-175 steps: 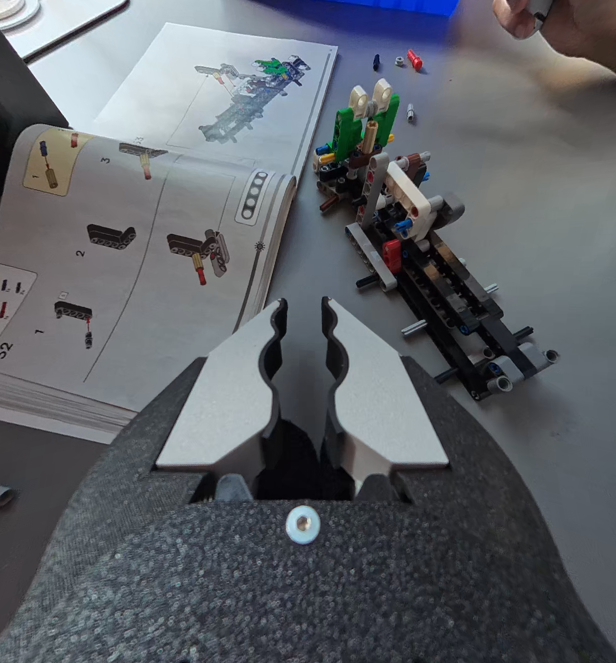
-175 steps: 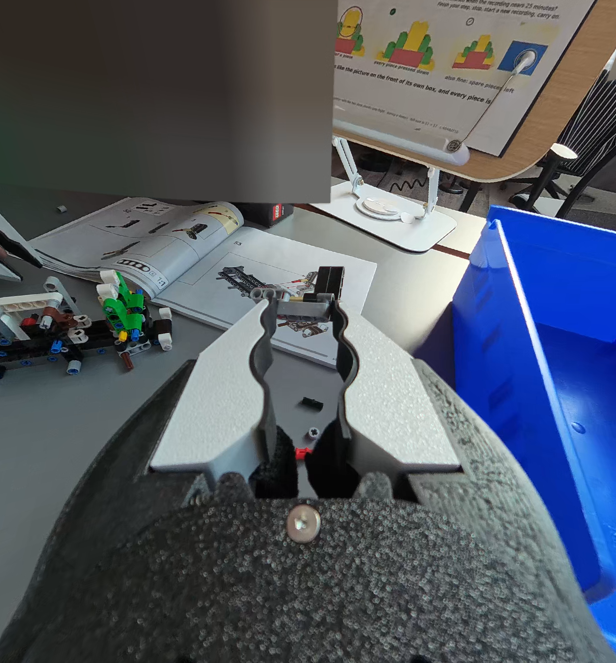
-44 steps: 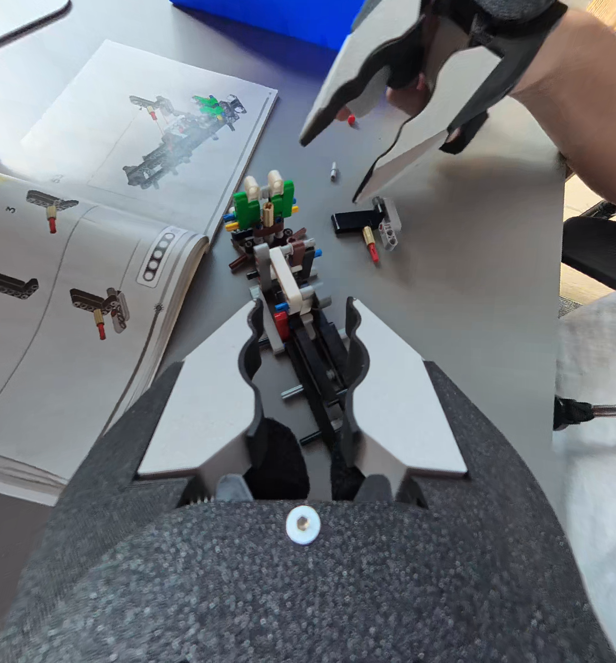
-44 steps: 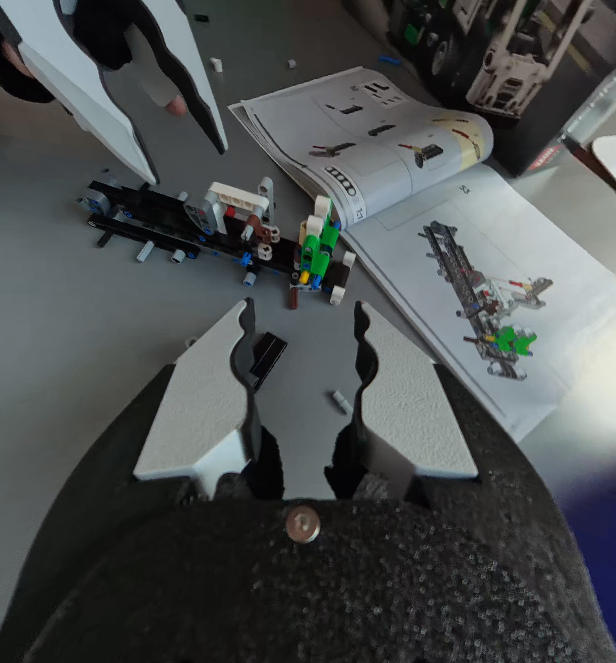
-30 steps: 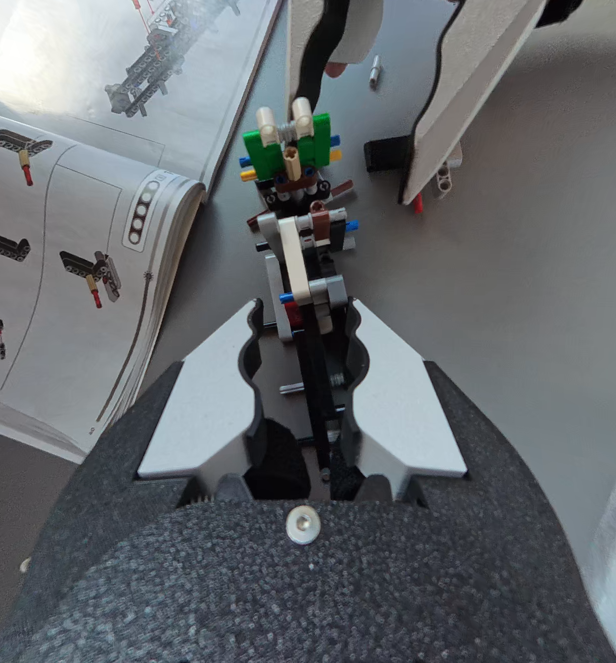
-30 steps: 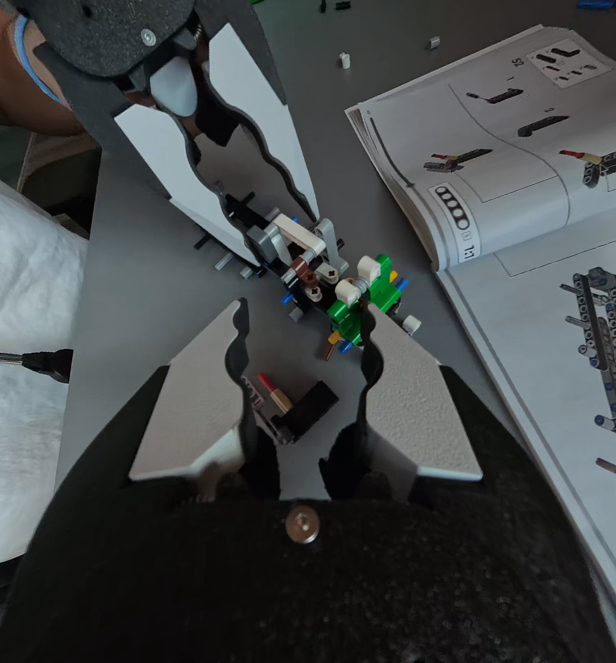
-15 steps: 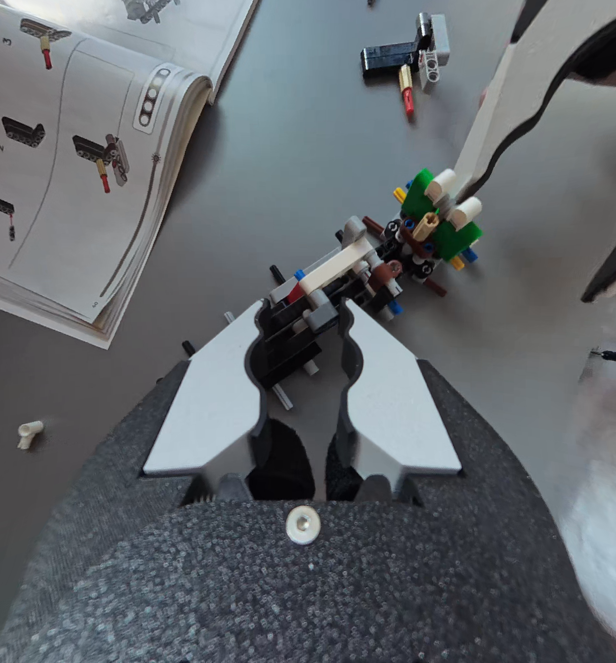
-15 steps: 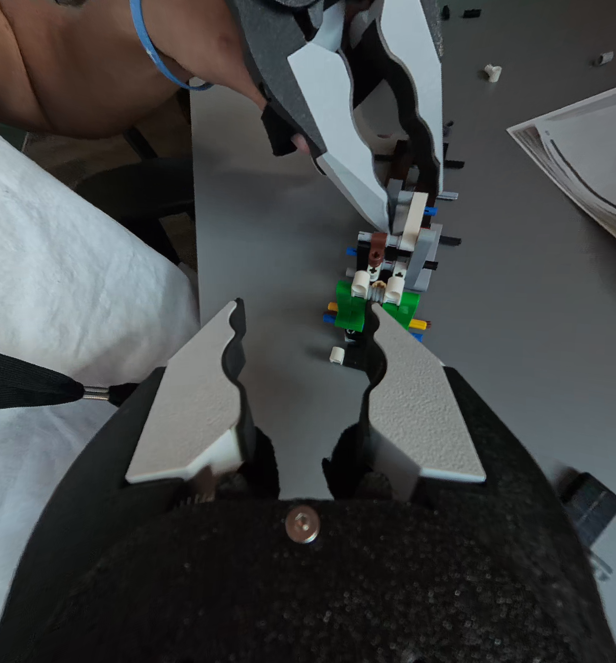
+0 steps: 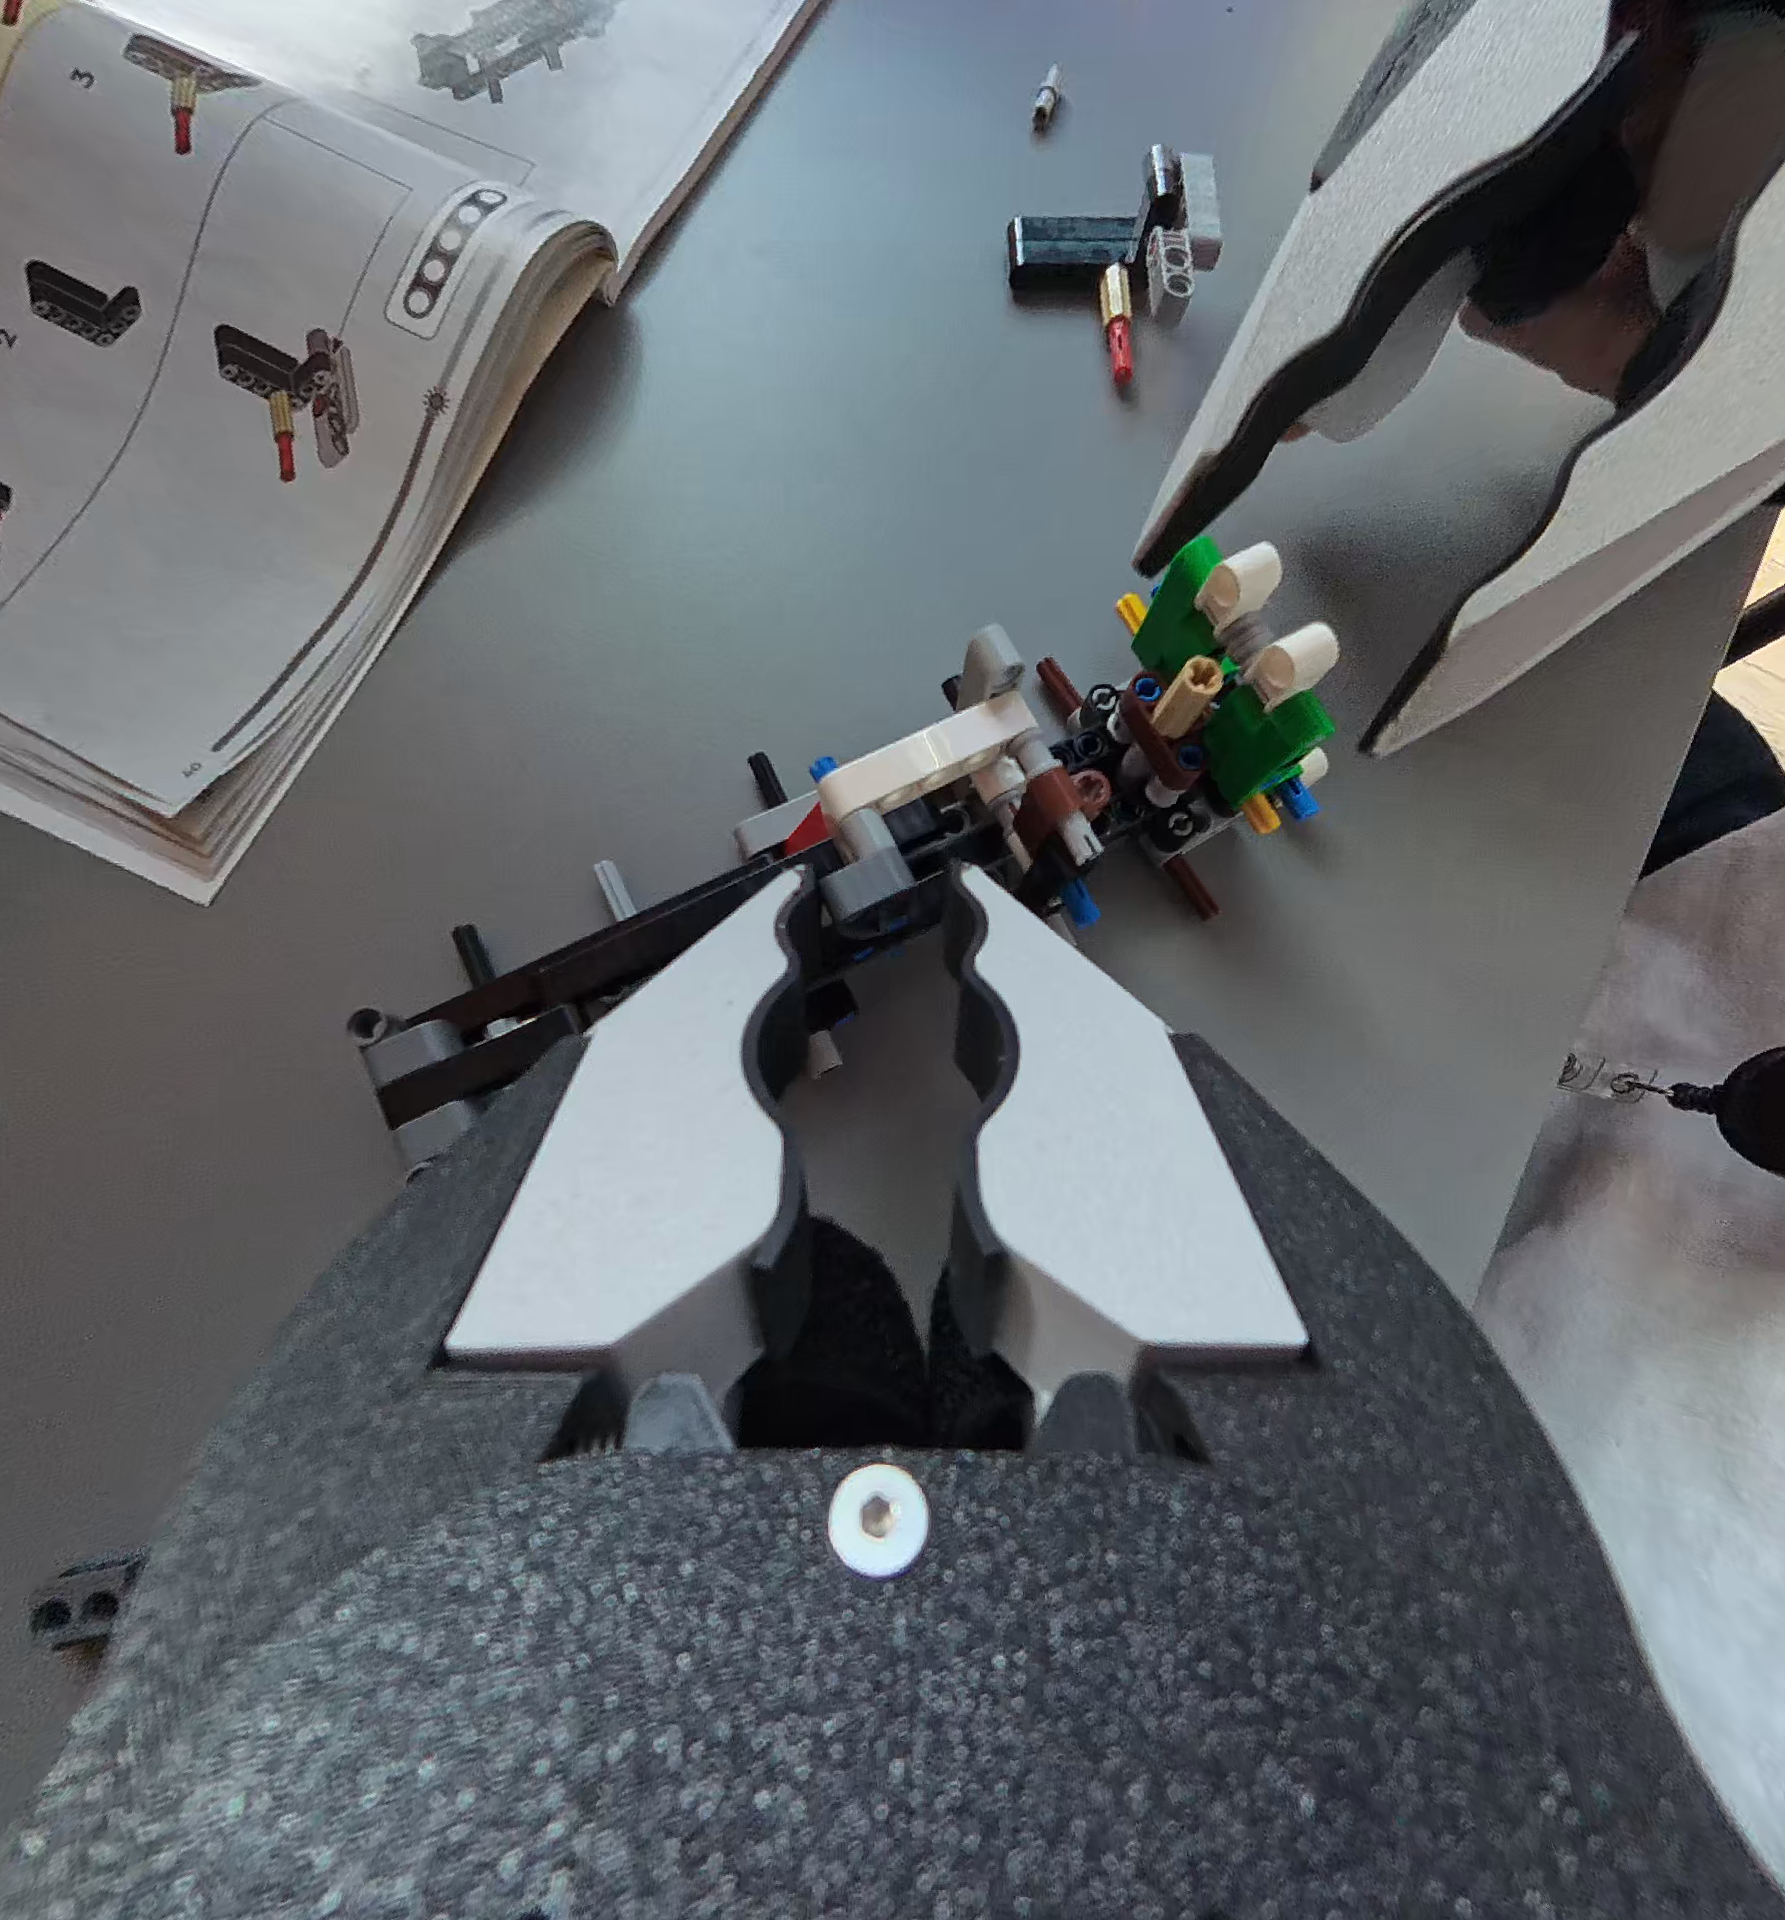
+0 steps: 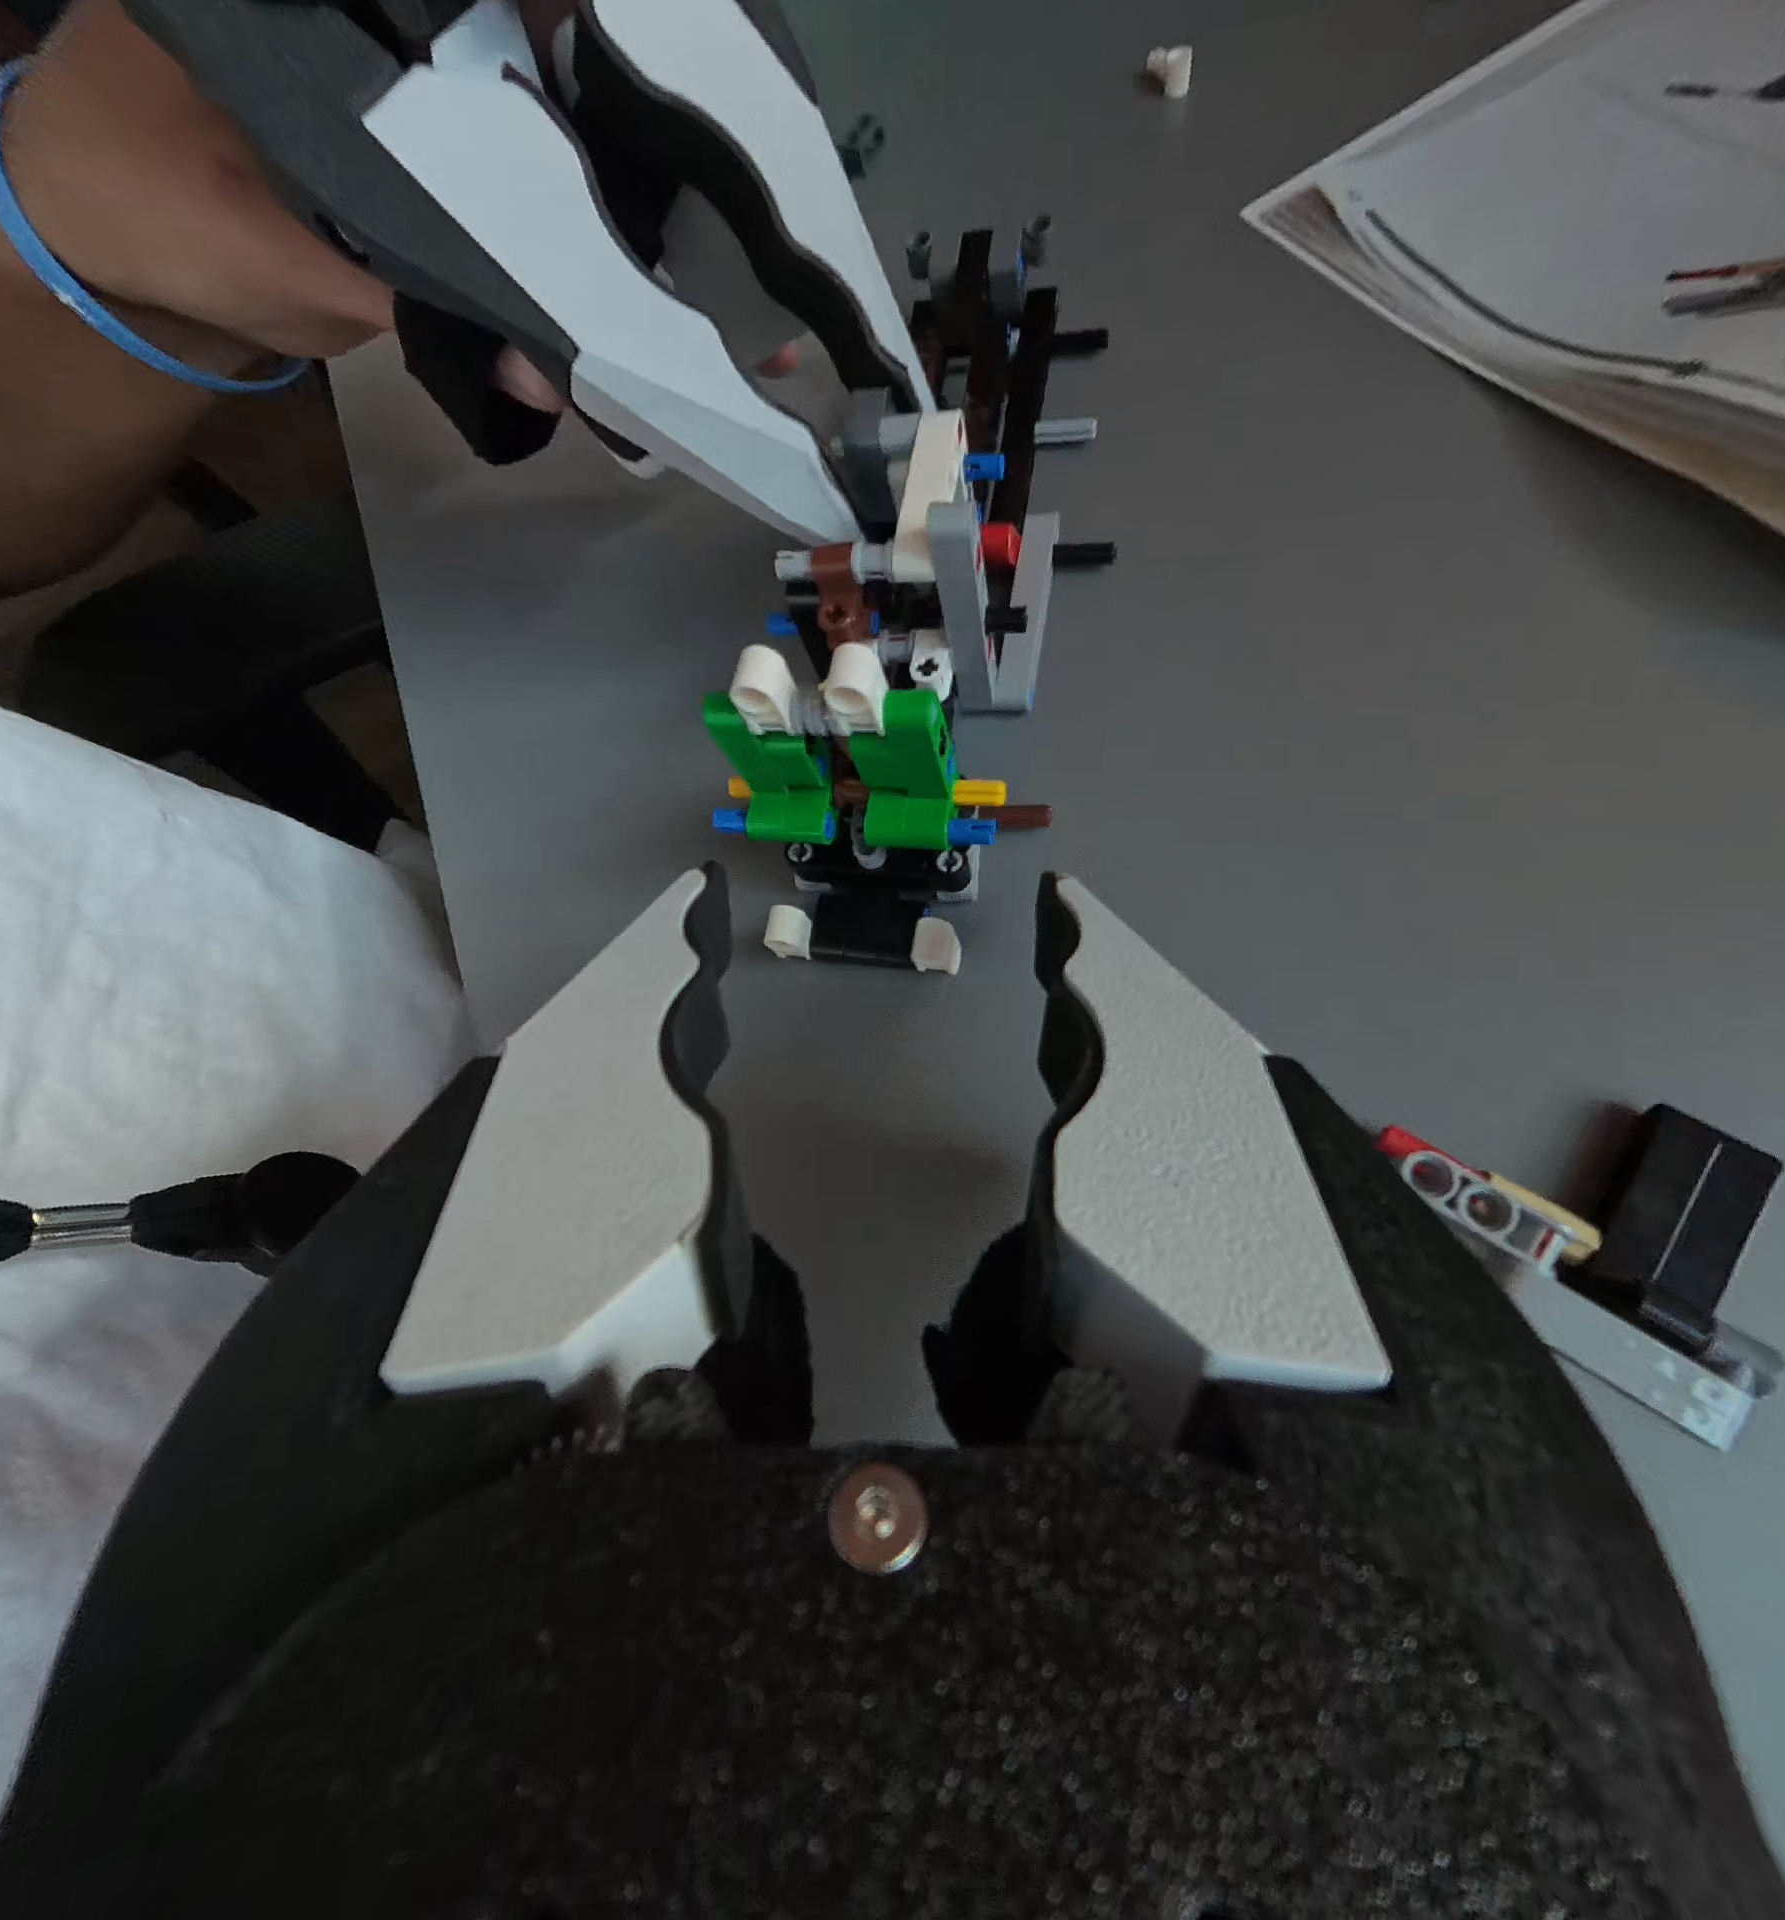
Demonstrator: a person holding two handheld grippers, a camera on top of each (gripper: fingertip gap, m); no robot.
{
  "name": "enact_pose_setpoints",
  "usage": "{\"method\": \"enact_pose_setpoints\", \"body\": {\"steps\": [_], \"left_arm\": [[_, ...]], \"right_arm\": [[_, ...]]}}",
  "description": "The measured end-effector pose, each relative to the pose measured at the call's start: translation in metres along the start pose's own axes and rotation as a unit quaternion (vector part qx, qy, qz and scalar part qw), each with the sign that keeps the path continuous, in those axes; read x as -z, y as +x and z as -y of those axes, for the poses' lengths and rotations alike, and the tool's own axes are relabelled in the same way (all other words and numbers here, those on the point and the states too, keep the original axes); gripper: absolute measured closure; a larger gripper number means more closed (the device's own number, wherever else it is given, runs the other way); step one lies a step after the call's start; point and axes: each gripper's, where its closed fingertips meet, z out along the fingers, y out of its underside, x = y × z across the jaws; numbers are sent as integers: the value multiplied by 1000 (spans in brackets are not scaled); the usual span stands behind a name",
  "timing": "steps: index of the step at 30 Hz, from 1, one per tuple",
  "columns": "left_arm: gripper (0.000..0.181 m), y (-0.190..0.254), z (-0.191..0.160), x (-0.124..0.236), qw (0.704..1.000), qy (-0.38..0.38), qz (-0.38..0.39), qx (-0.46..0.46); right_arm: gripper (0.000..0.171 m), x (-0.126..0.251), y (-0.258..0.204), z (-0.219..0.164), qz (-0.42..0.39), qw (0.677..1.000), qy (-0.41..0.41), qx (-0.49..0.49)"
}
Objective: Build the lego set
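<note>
The lego set (image 9: 1033, 790), a long part-built model of black beams, grey and white liftarms and a green block end with cream connectors, lies on the dull grey tabletop (image 9: 763, 520), its green end near the edge where a person in white cloth sits. The open paper instruction booklet (image 9: 223, 395) lies towards the far corner of the tabletop in the left wrist view, well apart from the model.

The left gripper (image 9: 872, 899), white-fingered with wavy black pads, has its fingers drawn close about the model's middle, at a grey liftarm beside the white beam; the fingertips meet the bricks on both sides, so it grips the model there. The right wrist view shows the same hold from the other end (image 10: 872, 488).

The right gripper (image 10: 872, 883) has its fingers spread wide and holds nothing; it hangs just short of the green end, with a small black piece capped by two cream connectors (image 10: 862, 935) lying on the tabletop between model and fingertips.

A loose black, grey, tan and red sub-assembly (image 9: 1116, 249) lies farther in on the tabletop, apart from the model. A small grey pin (image 9: 1046, 96) rests beyond it. A dark grey connector (image 9: 77, 1610) sits by the left gripper's body, and a small cream connector (image 10: 1168, 71) lies near the booklet.
</note>
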Motion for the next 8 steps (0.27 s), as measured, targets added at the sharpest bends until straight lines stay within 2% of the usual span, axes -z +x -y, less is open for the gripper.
{"method": "enact_pose_setpoints", "body": {"steps": [1,8], "left_arm": [[162,0,1,-1,1000,-1,0,-2],[165,6,9,-9,999,-4,-27,-18]], "right_arm": [[113,-3,-2,-5,1,1000,-12,-2],[116,-1,-31,-23,2,999,-40,-1]]}}
